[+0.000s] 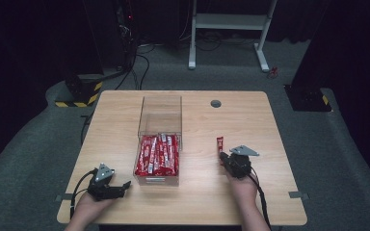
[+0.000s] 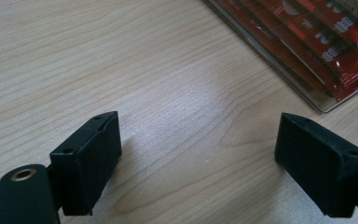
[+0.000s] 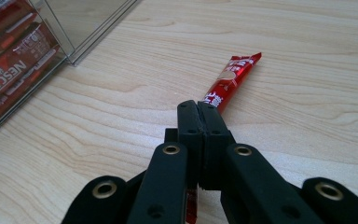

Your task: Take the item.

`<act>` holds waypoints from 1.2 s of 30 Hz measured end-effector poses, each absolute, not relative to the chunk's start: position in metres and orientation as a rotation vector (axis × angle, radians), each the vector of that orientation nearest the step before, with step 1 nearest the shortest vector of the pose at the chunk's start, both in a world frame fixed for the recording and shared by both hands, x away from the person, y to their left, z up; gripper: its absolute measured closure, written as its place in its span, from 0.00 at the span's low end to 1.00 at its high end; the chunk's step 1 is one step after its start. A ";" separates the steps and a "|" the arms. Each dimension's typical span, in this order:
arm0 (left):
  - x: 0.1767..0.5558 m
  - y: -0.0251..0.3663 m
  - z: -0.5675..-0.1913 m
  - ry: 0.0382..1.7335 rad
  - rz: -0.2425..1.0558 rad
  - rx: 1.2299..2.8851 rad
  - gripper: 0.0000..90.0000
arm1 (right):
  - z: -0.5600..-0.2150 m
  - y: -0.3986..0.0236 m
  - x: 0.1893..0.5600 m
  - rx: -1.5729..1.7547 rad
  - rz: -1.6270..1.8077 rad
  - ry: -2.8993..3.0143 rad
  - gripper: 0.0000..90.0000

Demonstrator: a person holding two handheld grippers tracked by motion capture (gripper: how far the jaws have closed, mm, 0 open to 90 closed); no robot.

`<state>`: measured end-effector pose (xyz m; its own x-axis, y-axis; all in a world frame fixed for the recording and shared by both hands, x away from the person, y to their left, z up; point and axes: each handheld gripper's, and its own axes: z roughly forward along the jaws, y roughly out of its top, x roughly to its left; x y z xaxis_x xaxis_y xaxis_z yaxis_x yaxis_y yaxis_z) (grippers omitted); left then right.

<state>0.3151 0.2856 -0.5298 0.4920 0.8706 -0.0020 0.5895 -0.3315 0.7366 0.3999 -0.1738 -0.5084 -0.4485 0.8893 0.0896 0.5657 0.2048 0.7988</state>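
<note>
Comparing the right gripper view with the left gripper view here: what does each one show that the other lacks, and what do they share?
Right gripper view alone: the right gripper, jaws shut on a red coffee stick lying on the table, and the clear box's wall.
Left gripper view alone: the left gripper, jaws wide open over bare wood.
Both: the wooden table and red sachets in the box.

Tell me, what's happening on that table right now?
Right gripper shut on red sachet. Left gripper open, idle on table. Clear box of sachets alongside; nothing blocking.
</note>
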 end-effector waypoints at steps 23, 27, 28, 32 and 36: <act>0.315 0.286 -0.530 1.196 0.524 2.051 0.17 | -0.512 -0.173 0.403 1.365 1.123 2.075 0.86; 0.315 0.286 -0.530 1.196 0.524 2.051 0.17 | -0.509 -0.173 0.402 1.352 1.133 2.066 0.82; 0.315 0.286 -0.530 1.196 0.524 2.051 0.17 | -0.508 -0.173 0.401 1.357 1.136 2.061 0.80; 0.315 0.286 -0.530 1.196 0.524 2.051 0.17 | -0.505 -0.173 0.399 1.341 1.143 2.054 0.76; 0.315 0.285 -0.530 1.197 0.523 2.050 0.17 | -0.502 -0.173 0.397 1.316 1.142 2.055 0.67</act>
